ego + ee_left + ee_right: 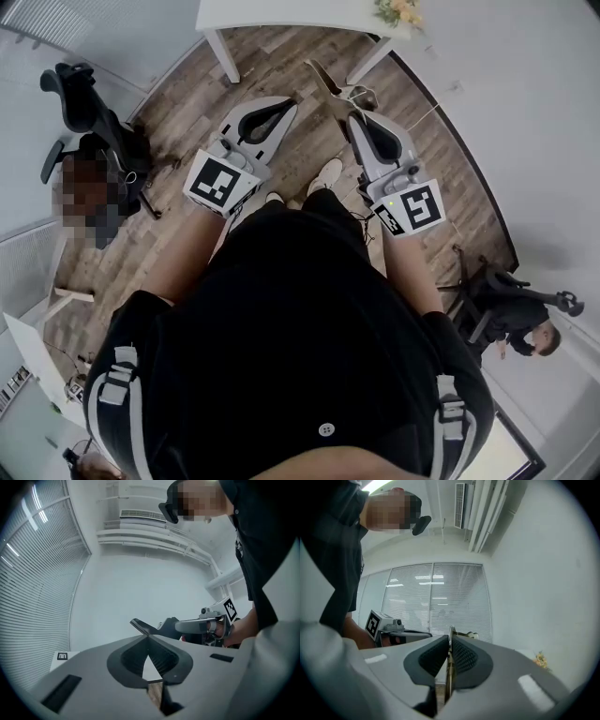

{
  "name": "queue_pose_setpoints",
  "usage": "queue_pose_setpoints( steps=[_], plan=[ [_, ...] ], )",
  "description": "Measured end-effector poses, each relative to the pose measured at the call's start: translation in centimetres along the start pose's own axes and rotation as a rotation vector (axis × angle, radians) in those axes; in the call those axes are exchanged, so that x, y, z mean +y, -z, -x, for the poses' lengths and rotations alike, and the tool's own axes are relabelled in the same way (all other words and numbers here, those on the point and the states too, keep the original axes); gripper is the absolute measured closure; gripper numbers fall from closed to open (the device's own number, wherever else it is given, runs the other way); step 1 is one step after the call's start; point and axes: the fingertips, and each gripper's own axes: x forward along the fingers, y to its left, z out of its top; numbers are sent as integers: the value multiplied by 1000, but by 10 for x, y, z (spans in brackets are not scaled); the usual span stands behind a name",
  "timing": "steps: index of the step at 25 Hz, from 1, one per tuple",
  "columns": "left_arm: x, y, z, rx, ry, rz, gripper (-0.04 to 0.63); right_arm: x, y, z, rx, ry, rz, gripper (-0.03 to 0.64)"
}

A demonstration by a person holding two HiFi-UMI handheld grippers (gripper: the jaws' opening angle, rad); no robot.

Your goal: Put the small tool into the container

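One left claw [149, 637] closed on nothing, one right claw [450, 640] clamped on one small tool [449, 676] (thin, metallic).

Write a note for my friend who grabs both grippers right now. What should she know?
Right gripper: shut on the thin metal tool.
Left gripper: shut, holding nothing.
Both are held in the air in front of the person, above the wood floor, with a white table ahead.
The container is not in any view.
Done: the tool is gripped.
Left: find the container, carry the tool over it, and probably open the right jaws to drop it in.
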Motion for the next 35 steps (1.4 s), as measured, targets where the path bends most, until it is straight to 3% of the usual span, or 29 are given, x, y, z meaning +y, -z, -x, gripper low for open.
queue_pose_setpoints(
  steps=[10, 26, 35],
  plan=[
    [40, 9, -62, 39, -44, -31, 588, -74, 10, -29, -27, -32, -36, 586],
    [117, 1, -227, 81, -145, -32, 588, -254, 4, -93, -12, -142, -50, 586],
    [153, 4, -269, 95, -193, -29, 588, -308, 11, -129, 5, -185, -68, 586]
  ],
)
